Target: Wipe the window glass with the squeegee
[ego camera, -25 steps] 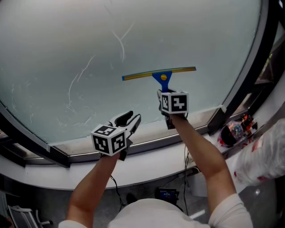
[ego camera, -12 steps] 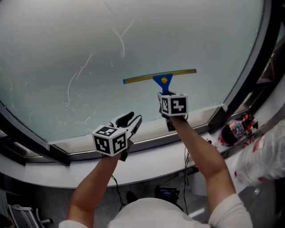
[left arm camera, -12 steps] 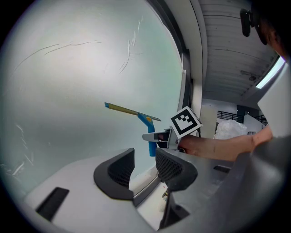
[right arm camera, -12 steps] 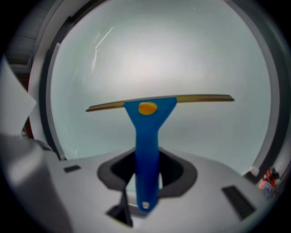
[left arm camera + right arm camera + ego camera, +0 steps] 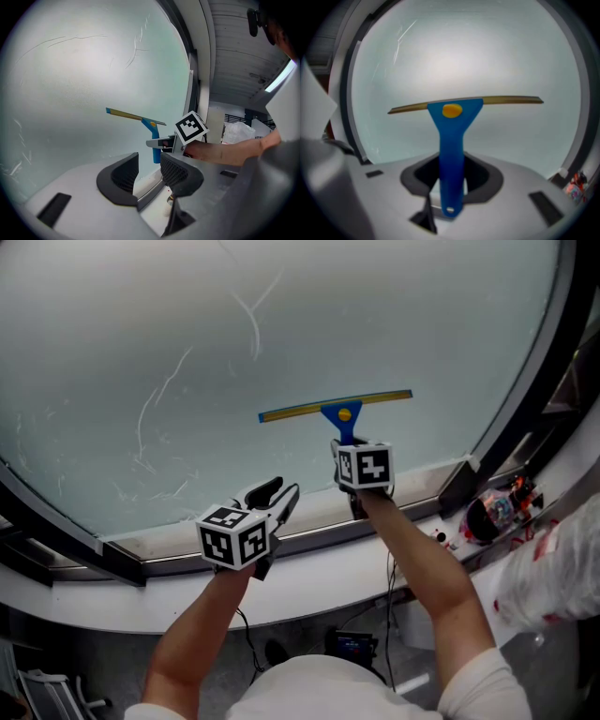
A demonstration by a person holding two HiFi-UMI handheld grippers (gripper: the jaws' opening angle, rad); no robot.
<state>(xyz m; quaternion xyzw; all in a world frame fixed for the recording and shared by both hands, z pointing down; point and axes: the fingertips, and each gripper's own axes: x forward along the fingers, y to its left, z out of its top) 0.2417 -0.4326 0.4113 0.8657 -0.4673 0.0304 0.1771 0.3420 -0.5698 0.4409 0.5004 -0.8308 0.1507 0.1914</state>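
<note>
A white sill (image 5: pixel 309 570) carries colourful clutter (image 5: pixel 491 514).

Head camera looks steeply down at the window glass (image 5: pixel 141 315). Camera on the left gripper (image 5: pixel 149 171) looks sideways across the pane; the one on the right gripper (image 5: pixel 451 180) sits close, square on. All three catch the squeegee (image 5: pixel 343 412).

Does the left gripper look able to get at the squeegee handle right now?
Probably not cleanly. The left gripper is open and empty, with open space toward it, but the right gripper is shut on the squeegee handle, occupying its lower part.
</note>
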